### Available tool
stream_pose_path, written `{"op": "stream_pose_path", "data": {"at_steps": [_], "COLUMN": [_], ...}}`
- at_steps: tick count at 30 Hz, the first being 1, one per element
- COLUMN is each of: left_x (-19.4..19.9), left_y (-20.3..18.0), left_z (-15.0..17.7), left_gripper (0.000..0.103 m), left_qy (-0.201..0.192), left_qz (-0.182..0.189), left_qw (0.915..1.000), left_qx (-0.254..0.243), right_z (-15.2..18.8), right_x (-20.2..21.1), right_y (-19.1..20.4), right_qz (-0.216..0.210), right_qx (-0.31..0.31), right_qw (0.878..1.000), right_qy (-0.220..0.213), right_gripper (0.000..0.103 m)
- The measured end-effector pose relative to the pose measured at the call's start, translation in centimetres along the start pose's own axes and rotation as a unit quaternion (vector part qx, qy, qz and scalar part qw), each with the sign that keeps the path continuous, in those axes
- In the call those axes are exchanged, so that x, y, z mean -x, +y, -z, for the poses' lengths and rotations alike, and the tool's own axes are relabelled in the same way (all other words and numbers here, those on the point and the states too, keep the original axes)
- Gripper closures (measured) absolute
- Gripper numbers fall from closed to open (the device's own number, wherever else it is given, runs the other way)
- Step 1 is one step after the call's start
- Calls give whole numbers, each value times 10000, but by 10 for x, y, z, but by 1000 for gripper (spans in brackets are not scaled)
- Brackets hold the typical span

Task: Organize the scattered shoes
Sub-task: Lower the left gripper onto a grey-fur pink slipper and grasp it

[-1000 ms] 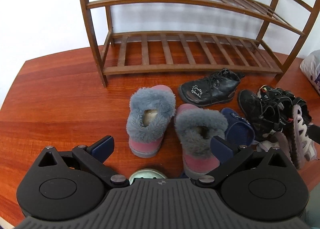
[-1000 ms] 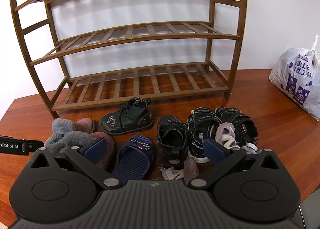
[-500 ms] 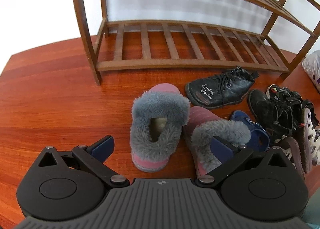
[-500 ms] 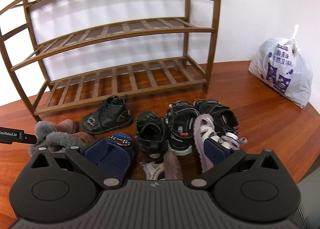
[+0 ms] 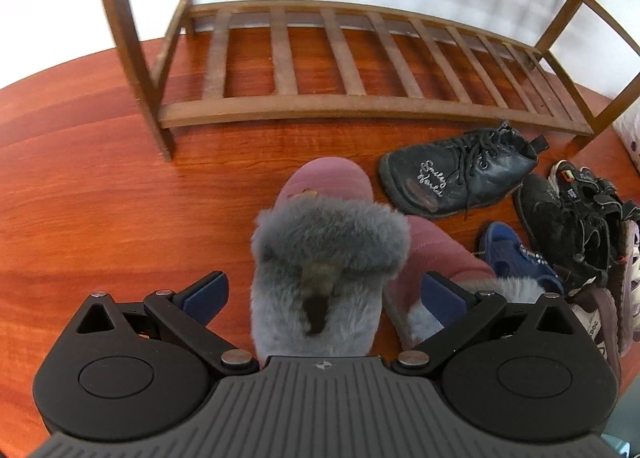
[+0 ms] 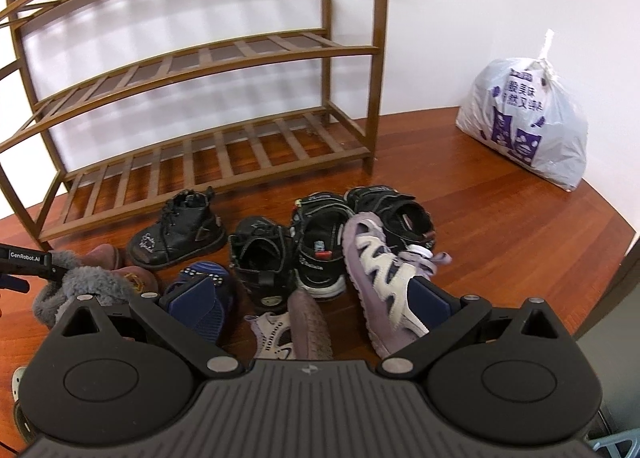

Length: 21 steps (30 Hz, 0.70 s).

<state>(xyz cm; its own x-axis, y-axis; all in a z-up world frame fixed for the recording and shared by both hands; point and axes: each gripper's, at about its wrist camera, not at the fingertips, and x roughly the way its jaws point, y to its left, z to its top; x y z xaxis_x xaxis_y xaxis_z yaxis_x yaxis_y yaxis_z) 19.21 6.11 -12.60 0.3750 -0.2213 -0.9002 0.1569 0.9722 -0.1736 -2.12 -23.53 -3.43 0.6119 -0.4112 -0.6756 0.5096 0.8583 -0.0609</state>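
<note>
Left wrist view showed the left gripper (image 5: 324,292) spread wide with the nearer fur boot (image 5: 320,258) standing between its fingers; neither pad touched the fur, so it held nothing. The right gripper (image 6: 308,300) was likewise wide open and empty, hovering above the pile with a lilac sandal (image 6: 380,278) by its right finger and a blue slipper (image 6: 200,290) by its left.

As for progress, every tier of the rack (image 6: 200,58) that showed was bare, and all the shoes lay on the floor (image 5: 100,198) in front of it. So none of the sorting showed in the rack; judging by that, all the visible shoes remained to be placed. The left gripper's straddle suggested a grasp of the fur boot was being lined up.

The fur boot was pink with a thick grey fluffy cuff, upright, toe towards the rack, its twin (image 5: 432,254) touching it on the right. A black laced boot (image 5: 460,182) lay on its side just beyond. Further right, black sandals (image 6: 320,242) crowded together, and a second lilac sandal (image 6: 292,326) lay partly hidden under the right gripper. A white bag (image 6: 524,122) sat well apart by the wall.
</note>
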Motion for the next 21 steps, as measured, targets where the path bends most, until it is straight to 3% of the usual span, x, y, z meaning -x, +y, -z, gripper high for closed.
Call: {"op": "stream_pose_path", "data": {"at_steps": [10,21], "left_x": [-41,-51], "left_y": [11,18], "left_z": [-16,-16], "left_gripper": [0,0], "left_qy": [640,717], "left_qz": [273,119], "left_qw": [9974,9968], "left_qx": [181,339], "right_z": [4,5], "right_x": [2,0], "right_y": [-9,-12], "right_qz": [159,160], "right_qx": [-118,-121], "right_qw": [9998,9998], "right_qy": [11,40], "right_gripper": [0,0]}}
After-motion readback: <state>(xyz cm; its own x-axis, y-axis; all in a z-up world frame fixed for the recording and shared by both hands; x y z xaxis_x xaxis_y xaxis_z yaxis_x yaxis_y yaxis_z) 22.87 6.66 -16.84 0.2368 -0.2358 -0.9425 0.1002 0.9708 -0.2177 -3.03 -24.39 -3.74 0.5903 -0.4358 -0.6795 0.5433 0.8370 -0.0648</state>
